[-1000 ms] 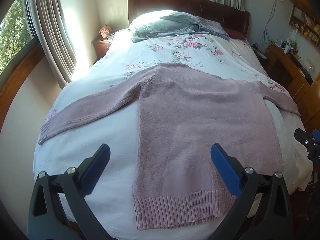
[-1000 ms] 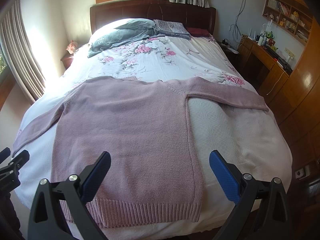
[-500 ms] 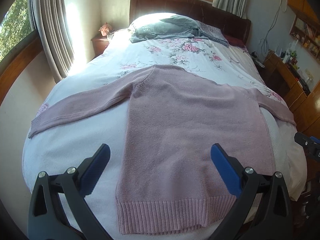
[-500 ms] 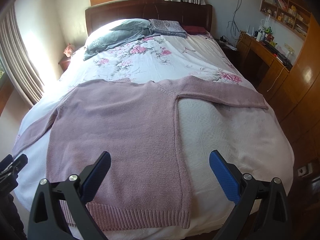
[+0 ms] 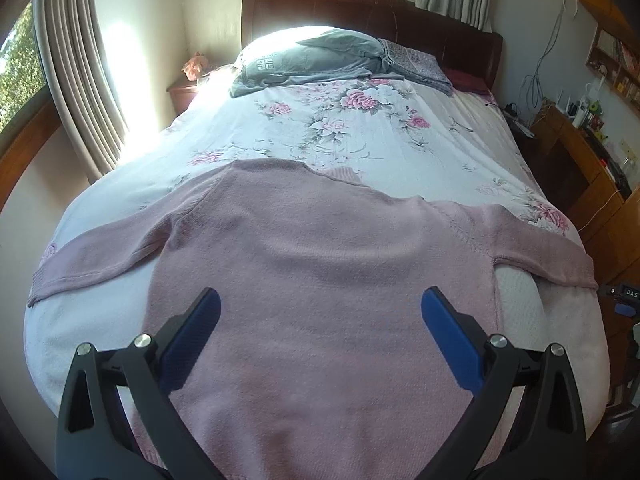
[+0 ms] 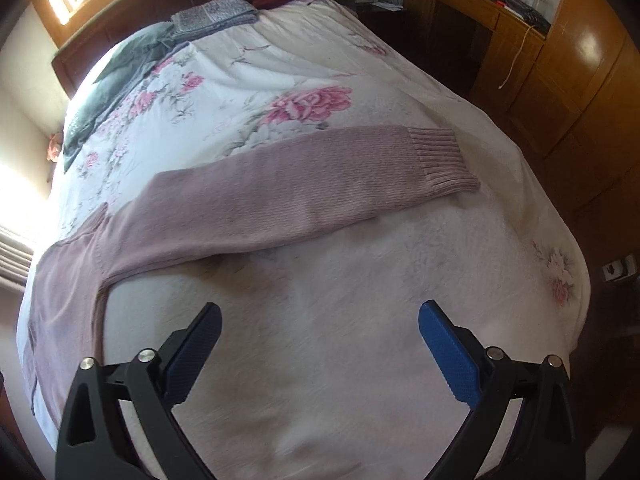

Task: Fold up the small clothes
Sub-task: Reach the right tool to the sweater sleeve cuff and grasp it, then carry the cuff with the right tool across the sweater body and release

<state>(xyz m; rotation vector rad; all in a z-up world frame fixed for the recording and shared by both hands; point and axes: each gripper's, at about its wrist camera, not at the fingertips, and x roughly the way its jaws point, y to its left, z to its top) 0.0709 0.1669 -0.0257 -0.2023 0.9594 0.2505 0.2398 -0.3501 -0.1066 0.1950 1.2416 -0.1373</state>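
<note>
— Left gripper (image 5: 320,304): how do its jaws stand?

— Spread wide, nothing between the 2 blue pads. It hangs above the body of the pink sweater (image 5: 320,280), not touching it as far as the left wrist view shows.

— And the right gripper (image 6: 319,316)?

— Also spread wide and holding nothing. It sits over bare white bedspread (image 6: 360,280), with the sweater's sleeve (image 6: 300,192) lying beyond its fingertips, apart from them.

— Where is the sweater?

— Flat on the bed, back up it seems, near the foot end. Both sleeves are stretched out to the sides. In the right wrist view the ribbed cuff (image 6: 440,156) of 1 sleeve points toward the bed's edge on the side of the wooden cabinets (image 6: 560,80). The other sleeve runs toward the curtain (image 5: 76,92) side.

— Anything else on the bed?

— A grey garment (image 5: 312,60) lies over the pillow at the headboard (image 5: 360,8), beside a folded patterned cloth (image 5: 416,64). The bedspread carries pink flowers across its upper half.
</note>
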